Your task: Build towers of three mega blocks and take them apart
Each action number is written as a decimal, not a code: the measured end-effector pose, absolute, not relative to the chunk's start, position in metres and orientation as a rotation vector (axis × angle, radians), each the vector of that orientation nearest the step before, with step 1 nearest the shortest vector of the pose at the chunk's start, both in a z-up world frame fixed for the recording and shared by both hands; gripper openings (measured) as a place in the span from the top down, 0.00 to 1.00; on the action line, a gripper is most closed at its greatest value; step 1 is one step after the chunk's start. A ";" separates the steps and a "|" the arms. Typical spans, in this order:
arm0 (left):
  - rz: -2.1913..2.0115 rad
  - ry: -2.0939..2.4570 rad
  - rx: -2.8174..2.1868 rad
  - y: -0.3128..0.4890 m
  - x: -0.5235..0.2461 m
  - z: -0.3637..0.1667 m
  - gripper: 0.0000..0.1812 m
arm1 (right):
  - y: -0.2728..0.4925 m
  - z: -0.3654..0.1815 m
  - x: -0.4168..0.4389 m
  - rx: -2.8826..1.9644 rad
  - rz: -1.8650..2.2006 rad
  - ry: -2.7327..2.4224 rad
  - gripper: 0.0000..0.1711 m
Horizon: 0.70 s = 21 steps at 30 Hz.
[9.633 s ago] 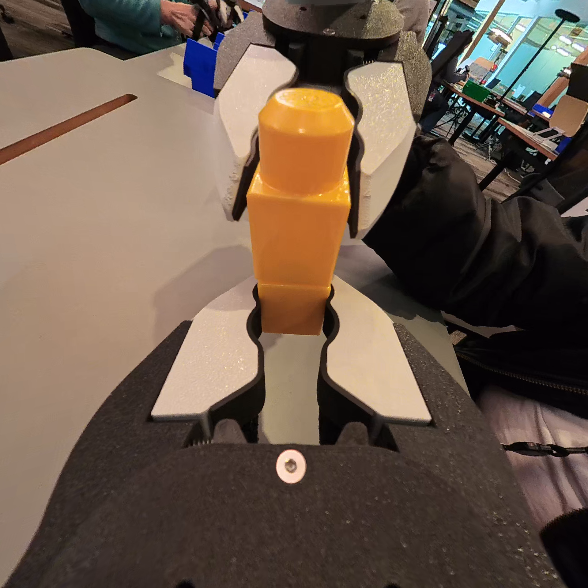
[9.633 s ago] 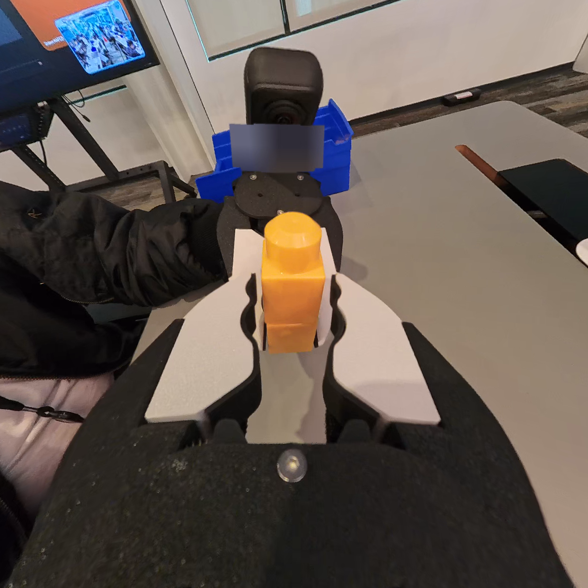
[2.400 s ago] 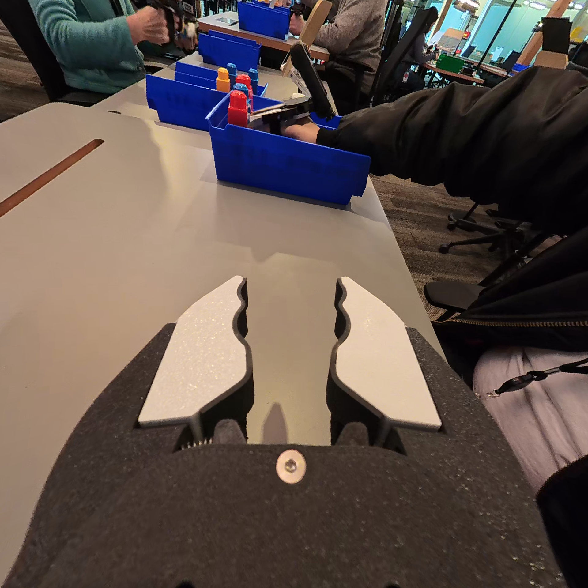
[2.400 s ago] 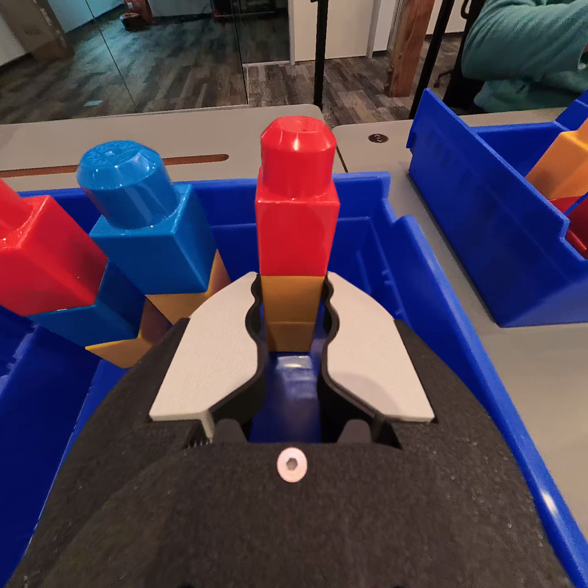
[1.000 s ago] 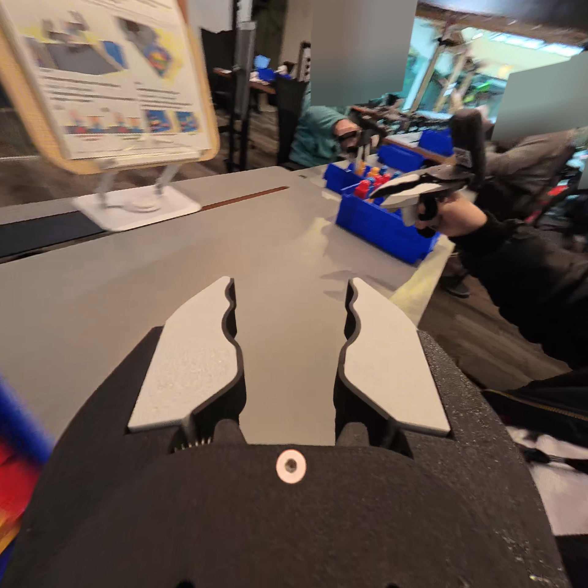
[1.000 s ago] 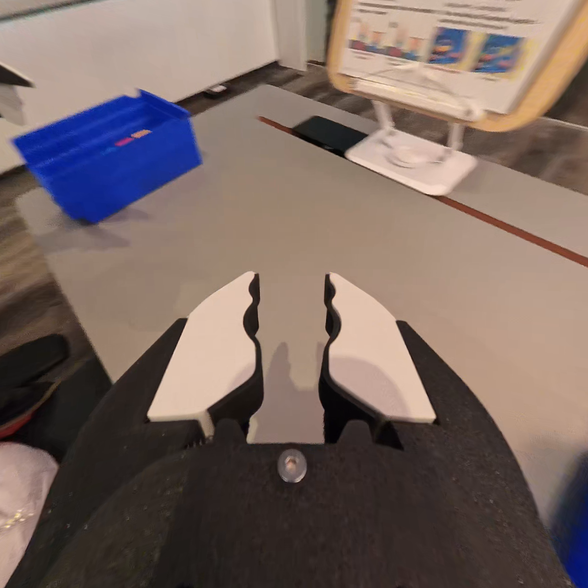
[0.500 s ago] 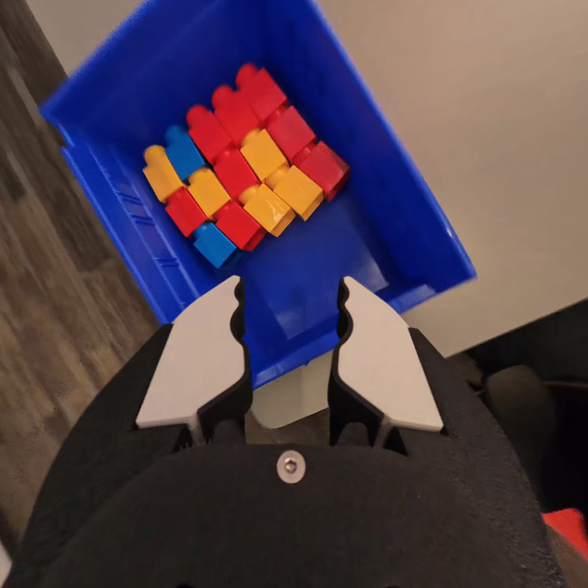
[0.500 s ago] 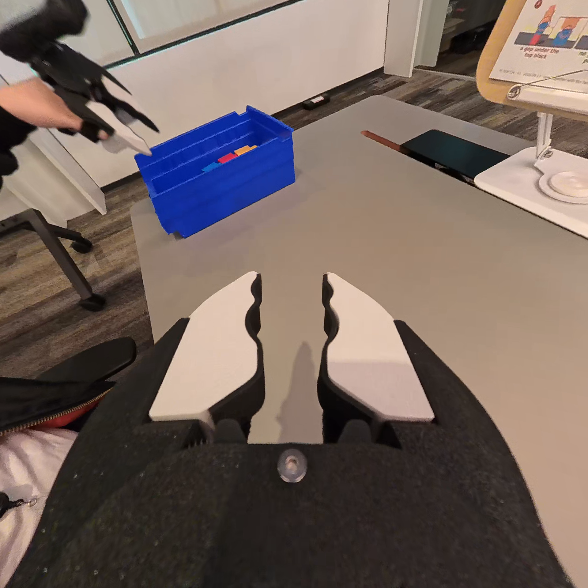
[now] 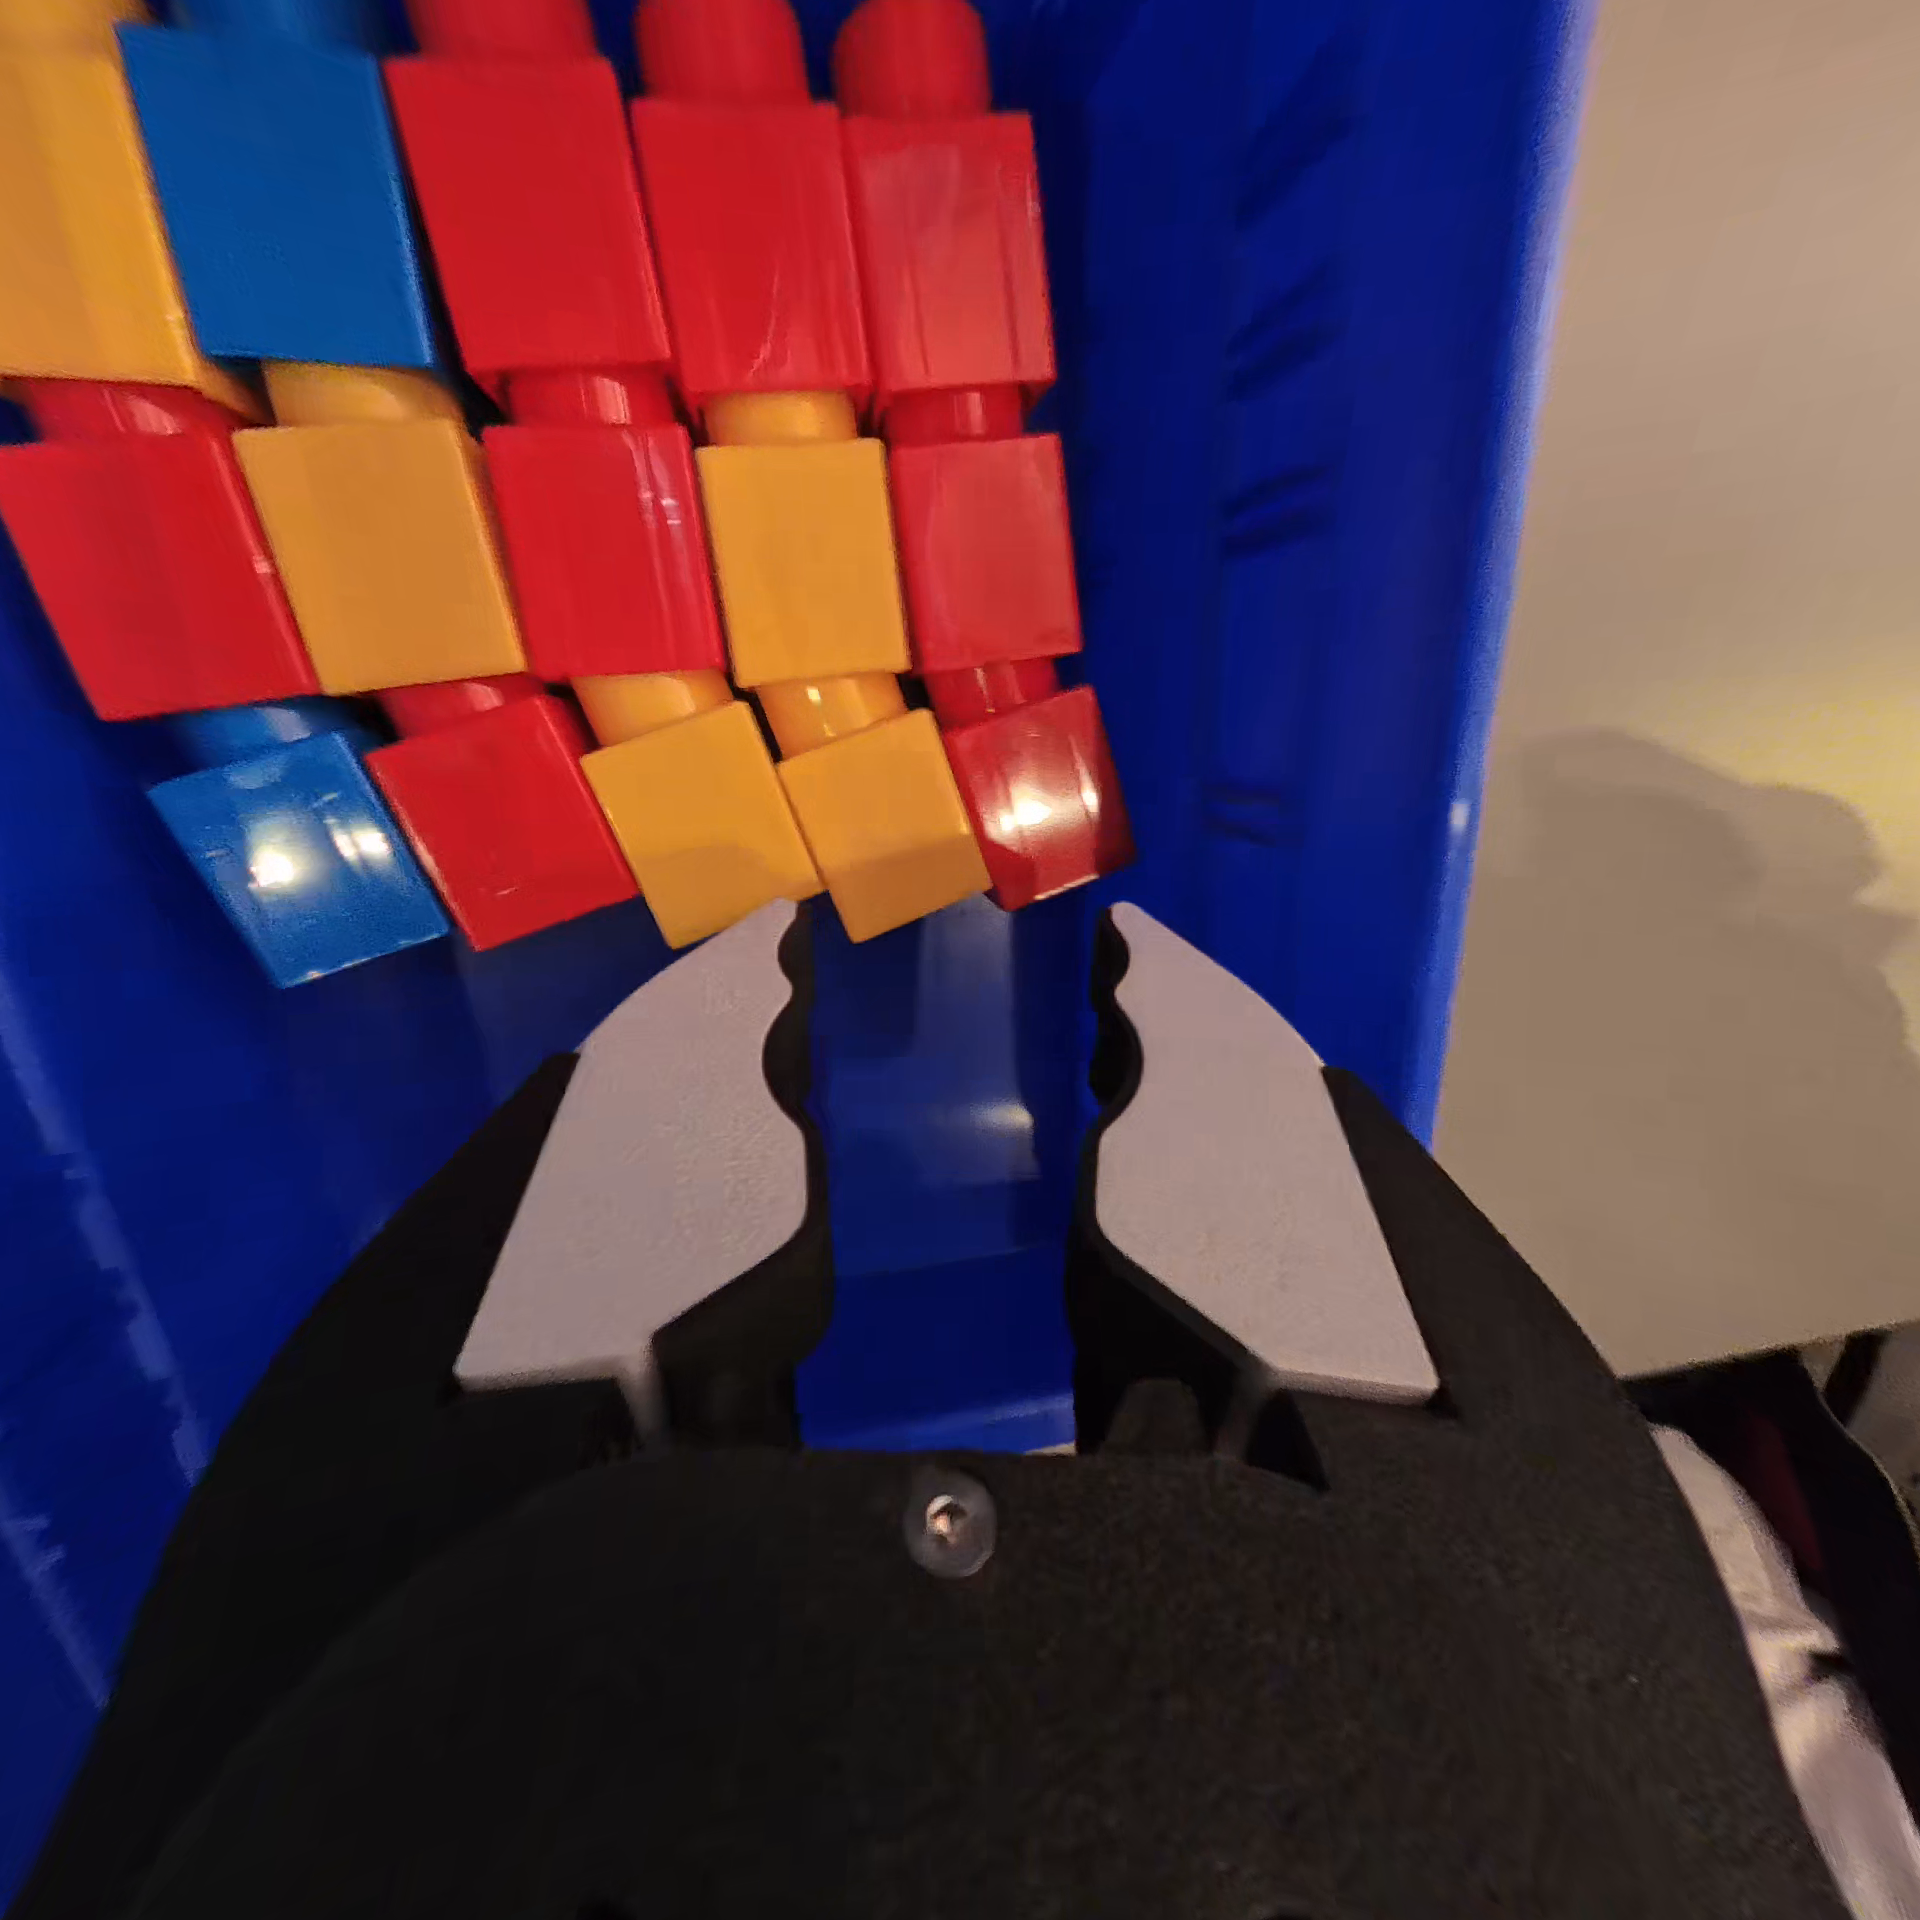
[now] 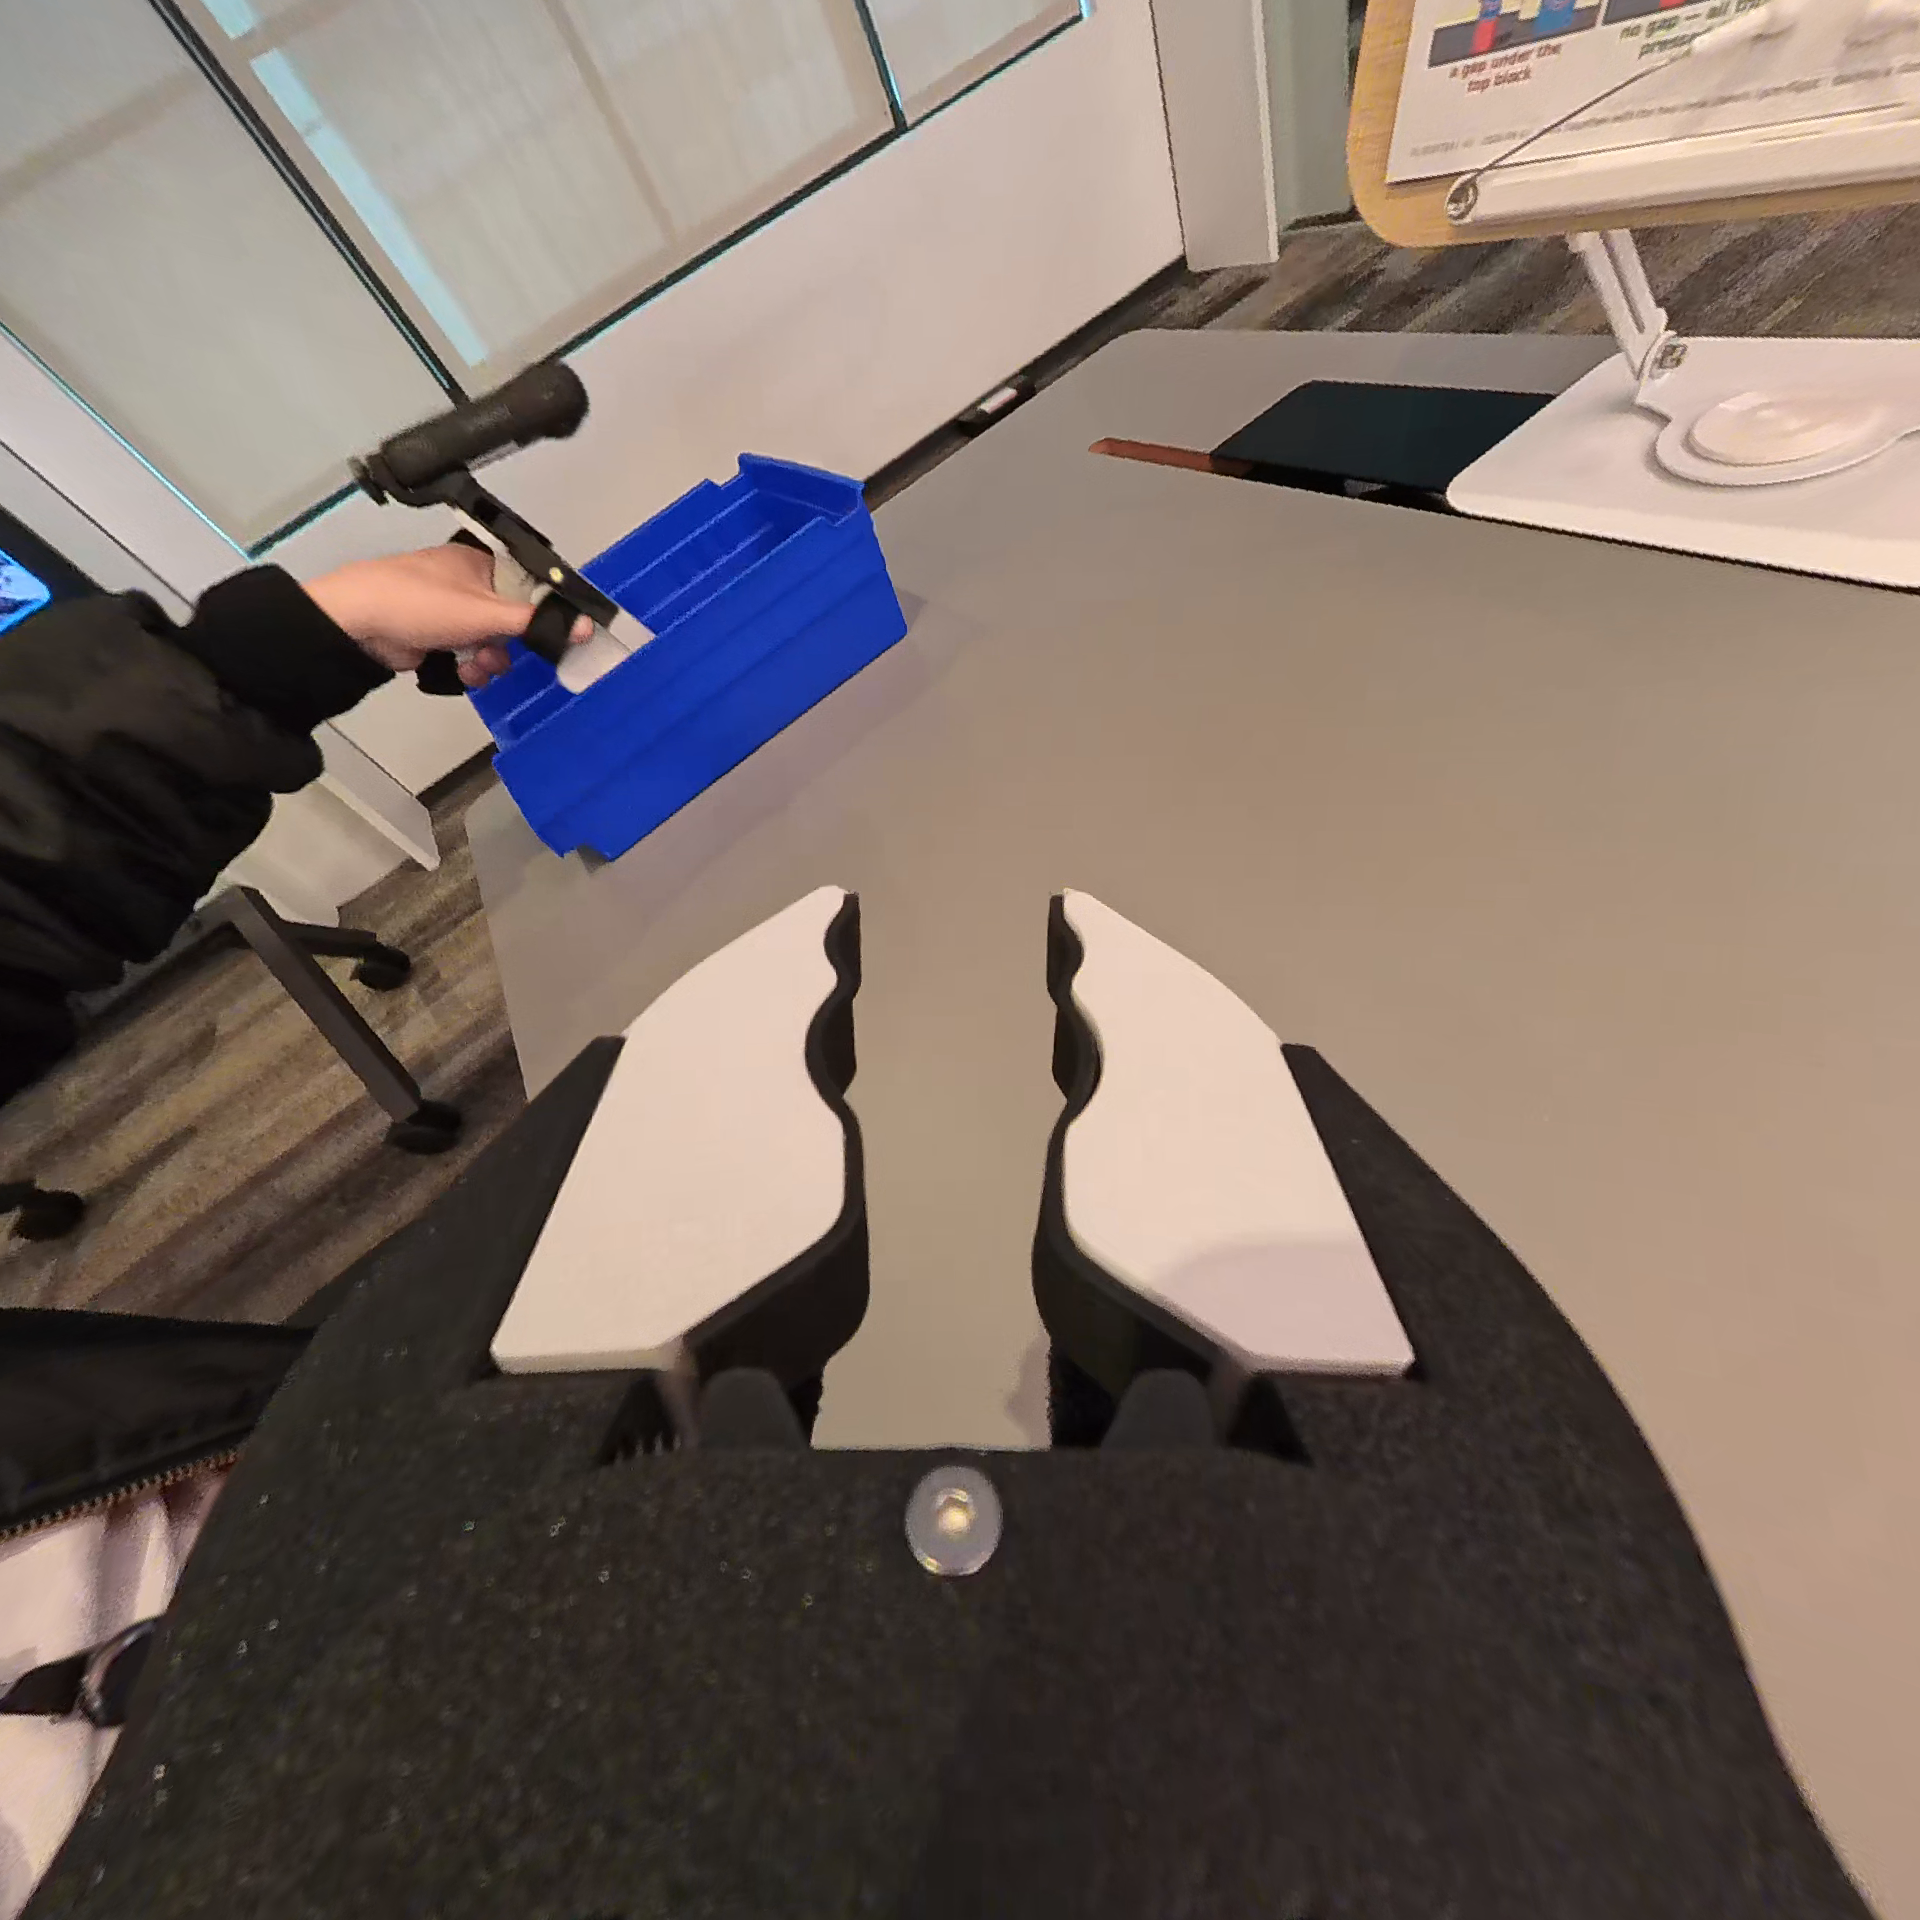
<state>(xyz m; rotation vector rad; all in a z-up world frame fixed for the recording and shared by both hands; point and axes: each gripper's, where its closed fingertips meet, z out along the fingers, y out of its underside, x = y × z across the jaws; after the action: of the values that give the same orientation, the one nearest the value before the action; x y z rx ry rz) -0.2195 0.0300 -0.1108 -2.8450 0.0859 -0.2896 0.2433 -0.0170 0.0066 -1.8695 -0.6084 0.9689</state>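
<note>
Left tongs [image 9: 951, 925] released, jaws spread apart with nothing between them, reaching down inside the blue bin [image 9: 1299, 520] from its near end. Tips just short of the nearest blocks, apparently not touching them. Mega blocks lying on their sides on the bin floor in rows of three, studs pointing away from the camera: red tower [image 9: 966, 468] along the right-hand wall, then a tower with a red far block and two yellow ones [image 9: 800, 561], then further red, yellow and blue pieces [image 9: 291, 197] toward the left. Closest to the tips: yellow block [image 9: 883, 821] just ahead of the gap, another yellow block [image 9: 696, 810] just beyond the left fingertip, red block [image 9: 1039, 790] to the right of the yellow one. Bare blue floor under the jaws. Grey table [image 9: 1662, 520] visible past the bin's right wall.

Right tongs [image 10: 954, 904] released too, holding nothing, poised above the bare grey table [image 10: 1351, 779] well away from the bin. Same blue bin [image 10: 707, 675] seen at the table's far left corner, with the left tongs [image 10: 597, 655] dipped into it, gripped by a hand [image 10: 426, 613] in a black sleeve [image 10: 156, 748]. White stand [image 10: 1714, 457] carrying a wood-framed printed board [image 10: 1621, 114] at the table's far right, a dark flat slab [image 10: 1382, 436] just beside its base. Blocks hidden by the bin wall in the right wrist view.
</note>
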 end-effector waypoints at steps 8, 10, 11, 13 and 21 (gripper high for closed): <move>-0.126 0.029 -2.866 0.034 -0.227 -0.118 0.71 | -0.019 0.010 0.242 -1.855 0.920 -0.639 0.81; -0.210 0.025 -2.843 0.037 -0.215 -0.114 0.72 | -0.020 0.010 0.239 -1.855 0.924 -0.646 0.81; -0.260 0.024 -2.835 0.038 -0.208 -0.113 0.72 | -0.020 0.009 0.239 -1.855 0.920 -0.648 0.81; -0.269 0.037 -2.827 0.039 -0.202 -0.113 0.72 | -0.020 0.007 0.239 -1.862 0.921 -0.657 0.81; -0.029 0.092 -2.848 0.044 -0.215 -0.129 0.68 | -0.019 0.007 0.247 -1.863 0.929 -0.635 0.81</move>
<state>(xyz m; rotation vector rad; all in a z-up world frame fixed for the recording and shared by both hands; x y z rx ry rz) -0.2146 0.0442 -0.1287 -2.8480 0.0923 -0.0294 0.2466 -0.0193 0.0067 -1.8635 -0.6352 0.9292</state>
